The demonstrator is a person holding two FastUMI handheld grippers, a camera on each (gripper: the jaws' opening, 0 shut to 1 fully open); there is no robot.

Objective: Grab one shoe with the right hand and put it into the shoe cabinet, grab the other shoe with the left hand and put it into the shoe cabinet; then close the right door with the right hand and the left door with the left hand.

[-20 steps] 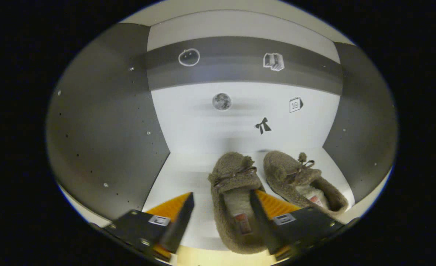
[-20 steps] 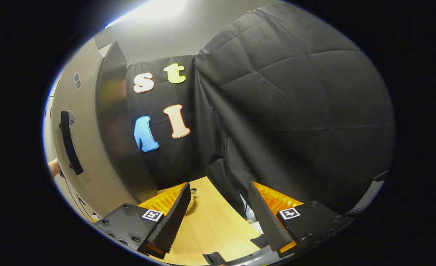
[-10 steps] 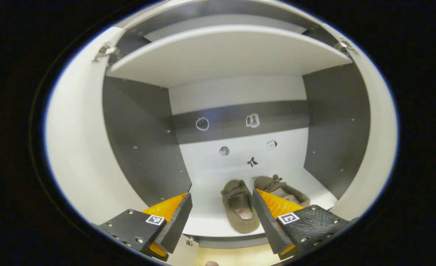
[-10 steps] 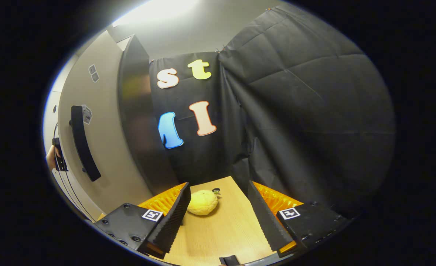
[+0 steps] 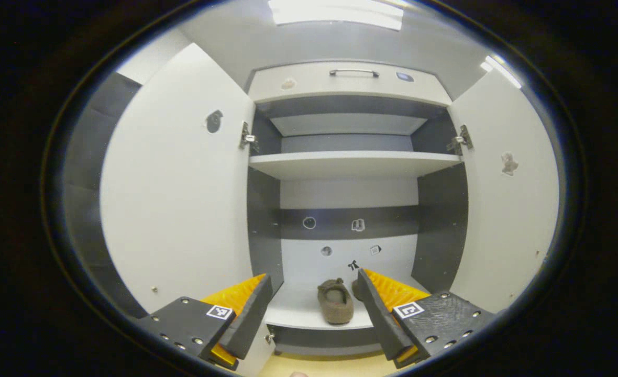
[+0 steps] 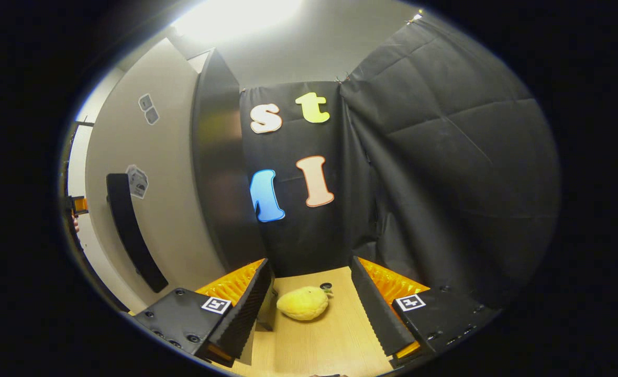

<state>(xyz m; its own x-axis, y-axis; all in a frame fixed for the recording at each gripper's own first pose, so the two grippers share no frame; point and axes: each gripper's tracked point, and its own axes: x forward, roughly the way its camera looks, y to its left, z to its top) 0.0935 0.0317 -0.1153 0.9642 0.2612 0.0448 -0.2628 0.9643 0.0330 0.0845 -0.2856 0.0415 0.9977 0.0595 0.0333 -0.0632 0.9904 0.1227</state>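
With both doors (image 5: 178, 204) of the shoe cabinet (image 5: 348, 165) swung open, one brown shoe (image 5: 335, 308) sits on its bottom shelf, the second half hidden behind the left gripper (image 5: 314, 309), whose jaws are spread and empty like those of the right gripper (image 6: 311, 309) above the counter (image 6: 319, 340), and no writing is readable.

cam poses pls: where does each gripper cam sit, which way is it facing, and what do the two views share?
Left gripper view: rides the left gripper, out in front of the shoe cabinet, facing into it; both doors stand open, a brown shoe lies on the bottom shelf; its own open fingers show at the bottom.
Right gripper view: rides the right gripper, low over the wooden surface, facing the booth wall, with the right door at its left and a yellow plush toy ahead; open fingers at the bottom.
Shared: the cabinet's right door.
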